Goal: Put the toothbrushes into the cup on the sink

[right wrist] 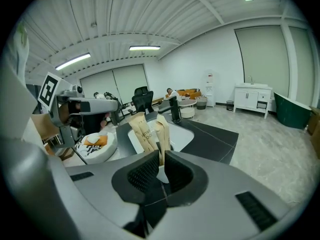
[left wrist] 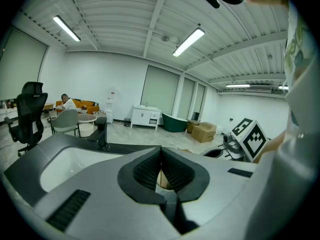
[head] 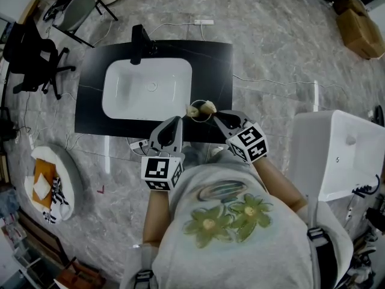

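On the black counter (head: 212,59), right of the white sink basin (head: 147,89), stands a small cup (head: 200,115) holding two paper-wrapped toothbrushes (head: 194,109). My right gripper (head: 216,115) reaches the cup from the right. In the right gripper view one wrapped toothbrush (right wrist: 161,129) runs down into the narrow slot of my right gripper (right wrist: 161,156), which is shut on it; the other (right wrist: 141,131) leans left. The white cup (right wrist: 162,174) shows below. My left gripper (head: 178,120) hovers just left of the cup, and the left gripper (left wrist: 161,149) is shut and empty.
A black faucet (head: 138,44) stands at the basin's far left corner. A white tub-like unit (head: 343,149) is at my right. Office chairs (head: 30,53) and a round cushion (head: 51,182) sit on the floor at left, with cables and a power strip (head: 203,21) beyond the counter.
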A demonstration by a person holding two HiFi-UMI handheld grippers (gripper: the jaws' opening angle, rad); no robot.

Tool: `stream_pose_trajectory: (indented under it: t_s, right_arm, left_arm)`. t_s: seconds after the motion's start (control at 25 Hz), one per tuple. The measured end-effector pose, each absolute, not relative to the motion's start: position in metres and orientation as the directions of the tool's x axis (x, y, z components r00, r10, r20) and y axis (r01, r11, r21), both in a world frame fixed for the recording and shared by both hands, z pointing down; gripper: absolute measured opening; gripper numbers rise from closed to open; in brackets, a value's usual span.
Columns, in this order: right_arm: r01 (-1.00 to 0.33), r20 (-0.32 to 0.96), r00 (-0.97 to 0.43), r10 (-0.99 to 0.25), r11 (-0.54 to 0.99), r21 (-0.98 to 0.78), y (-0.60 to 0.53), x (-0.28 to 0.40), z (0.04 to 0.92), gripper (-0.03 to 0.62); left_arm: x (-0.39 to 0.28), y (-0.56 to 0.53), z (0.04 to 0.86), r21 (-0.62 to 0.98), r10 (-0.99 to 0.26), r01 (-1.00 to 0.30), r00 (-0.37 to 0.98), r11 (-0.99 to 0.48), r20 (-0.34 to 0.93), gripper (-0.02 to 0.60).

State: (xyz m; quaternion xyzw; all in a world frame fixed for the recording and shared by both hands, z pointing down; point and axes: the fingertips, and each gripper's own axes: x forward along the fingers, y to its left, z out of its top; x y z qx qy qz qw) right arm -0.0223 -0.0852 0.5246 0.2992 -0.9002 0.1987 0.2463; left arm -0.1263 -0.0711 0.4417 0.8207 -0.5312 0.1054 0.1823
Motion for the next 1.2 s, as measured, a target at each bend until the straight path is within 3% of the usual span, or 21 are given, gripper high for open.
stream_pose_trajectory:
  t_s: [0.64, 1.2]
  right_arm:
    - [-0.572, 0.381, -0.801, -0.463, 0.779, -0.258, -0.067, -0.016, 0.467, 0.041]
    - [-0.571, 0.353, -0.807, -0.474, 0.781, -0.255, -0.050, -0.003, 0.450, 0.041]
  left_arm:
    - [-0.102, -0.060, 0.438, 0.193, -0.824, -0.898, 0.440, -0.395, 0.358, 0.018]
    - [-0.079, -0.042, 0.438, 0.201, -0.815, -0.890, 0.456, -0.410, 0.358, 0.018]
